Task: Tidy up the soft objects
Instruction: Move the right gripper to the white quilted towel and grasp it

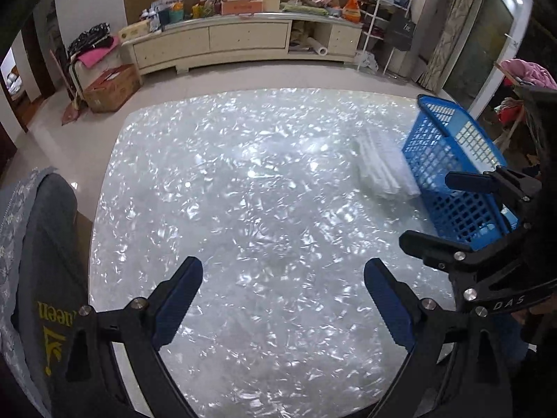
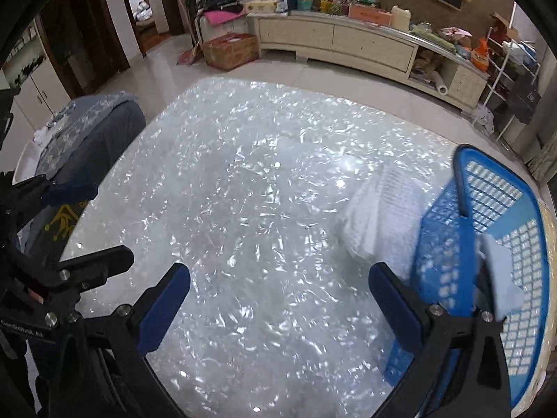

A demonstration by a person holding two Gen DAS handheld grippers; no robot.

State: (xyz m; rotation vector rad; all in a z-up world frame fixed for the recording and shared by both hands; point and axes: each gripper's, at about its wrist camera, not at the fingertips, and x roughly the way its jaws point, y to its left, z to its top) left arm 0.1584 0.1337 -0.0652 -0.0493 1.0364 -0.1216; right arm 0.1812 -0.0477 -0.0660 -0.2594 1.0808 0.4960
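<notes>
Both tools, left [image 1: 283, 289] and right [image 2: 278, 296], spread, holding nothing, over glossy pearl-flake worktop [image 1: 243, 191]. White folded cloth [image 2: 379, 219] lies against blue lattice plastic basket [image 2: 494, 216]. Tiled floor; cluttered cream cabinet [image 1: 243, 38] behind.

Left tool [image 1: 283, 296] spread wide, nothing between fingers, level and low; right tool [image 2: 280, 301] likewise parted, empty, alongside it.

Black plastic left gripper [image 1: 282, 294] & right gripper [image 2: 279, 297], blue ribbed fingers [image 1: 177, 299], silver screws, white "DAS" lettering
</notes>
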